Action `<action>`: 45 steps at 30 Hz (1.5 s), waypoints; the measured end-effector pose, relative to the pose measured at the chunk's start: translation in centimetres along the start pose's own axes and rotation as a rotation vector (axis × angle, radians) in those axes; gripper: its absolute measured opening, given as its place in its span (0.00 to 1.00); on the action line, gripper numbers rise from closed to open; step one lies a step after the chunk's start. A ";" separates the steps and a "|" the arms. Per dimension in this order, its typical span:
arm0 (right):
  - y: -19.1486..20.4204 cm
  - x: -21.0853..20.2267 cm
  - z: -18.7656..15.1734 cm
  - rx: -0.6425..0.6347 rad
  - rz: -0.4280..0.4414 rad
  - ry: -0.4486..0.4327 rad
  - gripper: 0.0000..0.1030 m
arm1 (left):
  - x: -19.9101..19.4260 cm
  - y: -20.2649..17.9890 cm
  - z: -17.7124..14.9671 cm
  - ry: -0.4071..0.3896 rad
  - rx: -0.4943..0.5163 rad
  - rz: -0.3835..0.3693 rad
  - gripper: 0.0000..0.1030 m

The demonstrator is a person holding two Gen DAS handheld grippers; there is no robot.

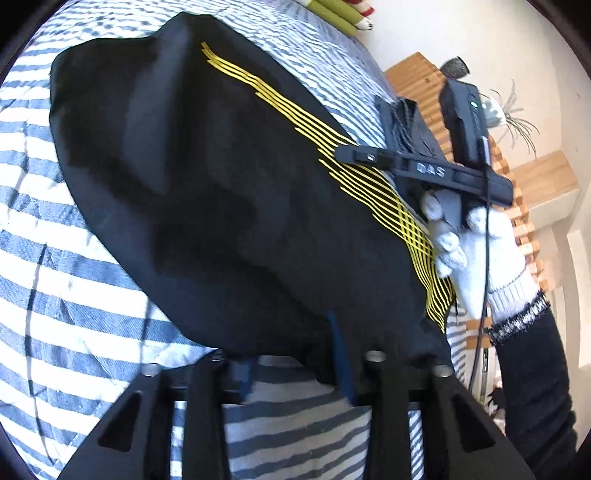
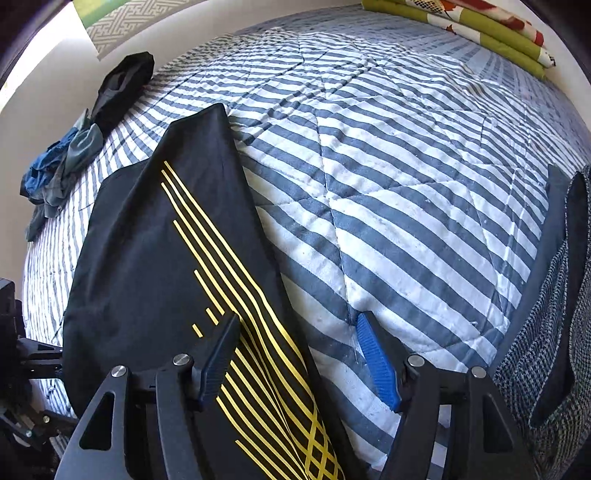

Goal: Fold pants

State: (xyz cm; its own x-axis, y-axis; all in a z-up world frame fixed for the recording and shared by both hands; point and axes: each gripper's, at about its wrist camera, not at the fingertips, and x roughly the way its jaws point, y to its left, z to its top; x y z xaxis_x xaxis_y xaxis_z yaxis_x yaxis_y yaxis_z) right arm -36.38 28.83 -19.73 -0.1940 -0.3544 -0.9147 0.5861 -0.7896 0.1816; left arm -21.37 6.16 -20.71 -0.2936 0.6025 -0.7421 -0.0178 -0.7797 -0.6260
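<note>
Black pants [image 1: 221, 192] with yellow stripes lie on a blue and white striped bedspread [image 1: 74, 295]. Low in the left wrist view, my left gripper [image 1: 291, 354] stands partly open. The pants' near edge drapes over its fingertips, and striped bedding shows between the blue pads [image 1: 340, 354]. A white-gloved hand [image 1: 461, 251] holds my right gripper [image 1: 424, 170] at the pants' striped side. In the right wrist view the right gripper [image 2: 297, 321] is open and straddles the striped edge of the pants [image 2: 147, 266]. One finger rests on the cloth and the other on the bedspread [image 2: 406, 184].
Blue and teal clothes [image 2: 55, 177] and a black garment [image 2: 122, 85] lie crumpled at the bed's far left. A folded green floral blanket [image 2: 480, 26] lies at the far edge. A dark knit garment [image 2: 554, 295] hangs at the right. A wooden slatted frame [image 1: 424, 81] and a plant [image 1: 513, 114] stand past the bed.
</note>
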 end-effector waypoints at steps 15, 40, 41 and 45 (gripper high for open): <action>3.6 1.0 0.4 -0.087 0.031 0.123 0.15 | -1.2 2.2 0.7 -0.010 0.014 -0.013 0.06; 16.8 -26.7 -13.0 0.368 0.302 -0.639 0.03 | -30.4 -5.8 -5.7 -0.300 0.320 -0.117 0.05; 18.1 -27.7 -14.2 0.375 0.301 -0.653 0.03 | -31.8 -5.6 -6.8 -0.288 0.326 -0.132 0.05; 21.9 -29.8 -18.7 0.451 0.323 -0.672 0.03 | -34.6 -5.3 -9.8 -0.245 0.345 -0.155 0.05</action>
State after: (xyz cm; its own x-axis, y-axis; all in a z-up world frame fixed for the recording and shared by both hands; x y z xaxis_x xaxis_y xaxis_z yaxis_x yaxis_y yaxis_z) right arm -3.03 31.47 4.78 -0.5783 -0.7036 -0.4130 0.3526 -0.6720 0.6512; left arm -1.81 -8.84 5.94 -0.4790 0.6911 -0.5413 -0.3853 -0.7196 -0.5777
